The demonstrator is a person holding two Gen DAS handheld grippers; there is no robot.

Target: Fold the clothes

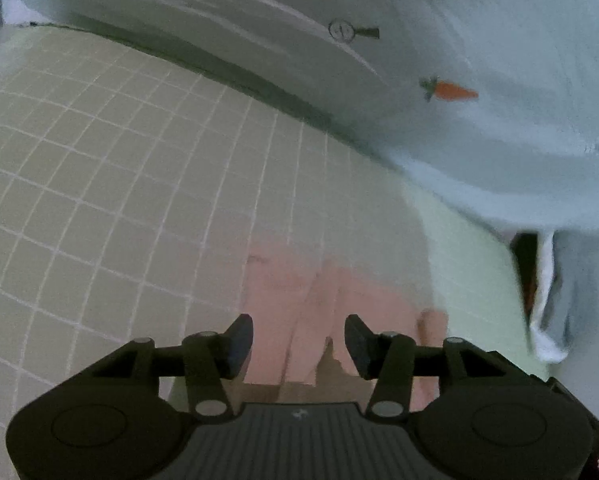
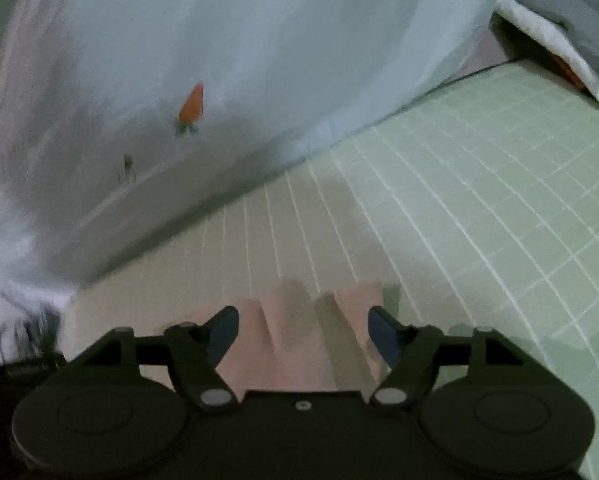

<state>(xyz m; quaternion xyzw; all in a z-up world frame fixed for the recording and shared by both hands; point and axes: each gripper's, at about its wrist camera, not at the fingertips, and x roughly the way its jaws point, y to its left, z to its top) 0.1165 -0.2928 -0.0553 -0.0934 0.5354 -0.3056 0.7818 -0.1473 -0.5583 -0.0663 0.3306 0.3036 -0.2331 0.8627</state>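
pale blue carrot-print garment (image 1: pixel 479 60) lies rumpled; both grippers' fingers (image 1: pixel 239 340) spread, empty

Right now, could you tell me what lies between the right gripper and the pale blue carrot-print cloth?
In the right wrist view, pink fabric sits between the open right gripper fingers; beyond it, bare green grid mat reaches the pale blue carrot-print cloth.

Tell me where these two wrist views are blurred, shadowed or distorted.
Left wrist: grid mat lines bow from fisheye; pale blue garment smeared, dark shadow under its edge. Right wrist: garment streaked by motion blur, carrot print soft; mat brighter on the right.
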